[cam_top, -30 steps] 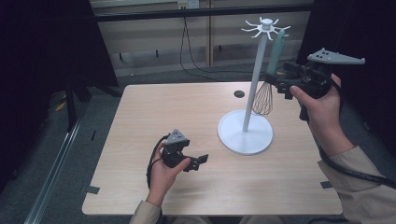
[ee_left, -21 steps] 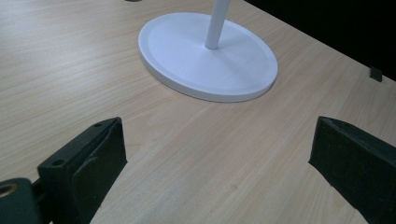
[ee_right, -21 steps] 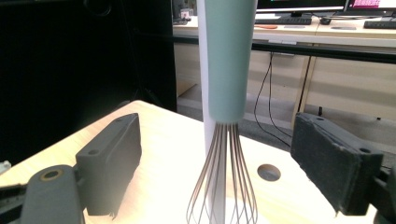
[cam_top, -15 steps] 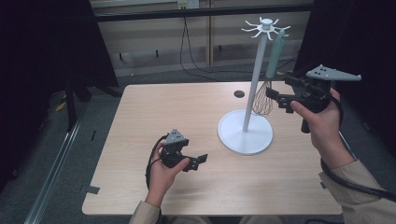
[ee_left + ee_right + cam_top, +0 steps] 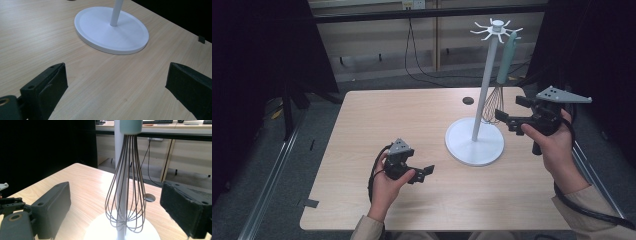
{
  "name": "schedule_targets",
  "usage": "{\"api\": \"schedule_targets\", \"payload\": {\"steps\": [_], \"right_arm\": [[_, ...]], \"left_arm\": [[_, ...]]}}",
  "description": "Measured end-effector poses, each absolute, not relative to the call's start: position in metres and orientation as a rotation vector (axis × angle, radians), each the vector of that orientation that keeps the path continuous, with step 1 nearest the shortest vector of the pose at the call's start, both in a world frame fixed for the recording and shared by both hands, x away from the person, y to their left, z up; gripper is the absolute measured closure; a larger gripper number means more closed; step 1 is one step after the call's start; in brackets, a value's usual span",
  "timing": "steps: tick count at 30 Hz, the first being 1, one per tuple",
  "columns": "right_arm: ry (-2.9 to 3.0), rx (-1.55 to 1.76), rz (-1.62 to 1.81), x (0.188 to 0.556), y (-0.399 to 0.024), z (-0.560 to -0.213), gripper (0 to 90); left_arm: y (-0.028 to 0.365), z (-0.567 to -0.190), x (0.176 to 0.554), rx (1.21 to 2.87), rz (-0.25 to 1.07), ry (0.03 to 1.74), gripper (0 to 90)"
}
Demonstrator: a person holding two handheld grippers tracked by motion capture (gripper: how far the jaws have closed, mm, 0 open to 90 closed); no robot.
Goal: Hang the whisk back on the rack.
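A whisk with a pale green handle point(image 5: 508, 55) and wire loops point(image 5: 494, 102) hangs from a hook at the top of a white stand point(image 5: 482, 85). The stand's round base point(image 5: 474, 145) rests on the table. My right gripper point(image 5: 512, 110) is held level just right of the wires. Its jaws have just been opening and stand wide. In the right gripper view the wire loops point(image 5: 126, 195) hang a little ahead of the gap of the right gripper point(image 5: 120, 212), and the pads touch nothing. My left gripper point(image 5: 427, 172) rests open near the table's front and faces the base point(image 5: 110, 30).
A small round hole point(image 5: 468, 100) sits in the wooden table point(image 5: 377, 120) behind the stand. Dark curtains close both sides. Cables run over the floor beyond the far edge. The left hand's gripper point(image 5: 7, 202) shows far off in the right gripper view.
My right gripper has sunk from the height of the whisk's handle to the level of its wire loops. The left hand has stayed put.
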State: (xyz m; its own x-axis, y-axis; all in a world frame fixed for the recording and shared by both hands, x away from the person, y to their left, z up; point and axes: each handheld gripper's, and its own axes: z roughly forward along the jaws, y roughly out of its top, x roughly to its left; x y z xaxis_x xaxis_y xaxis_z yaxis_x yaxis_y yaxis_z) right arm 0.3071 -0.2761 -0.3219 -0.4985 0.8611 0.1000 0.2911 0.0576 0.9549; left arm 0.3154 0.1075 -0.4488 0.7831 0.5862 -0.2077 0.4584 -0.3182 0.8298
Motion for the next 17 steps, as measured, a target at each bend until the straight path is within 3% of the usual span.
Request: {"api": "schedule_targets", "payload": {"steps": [17], "right_arm": [[1.844,1.175,1.466,0.291,-0.276,-0.361,7.3]], "left_arm": [[0.106,-0.450,0.316,1.967,0.153,0.778,3.3]]}}
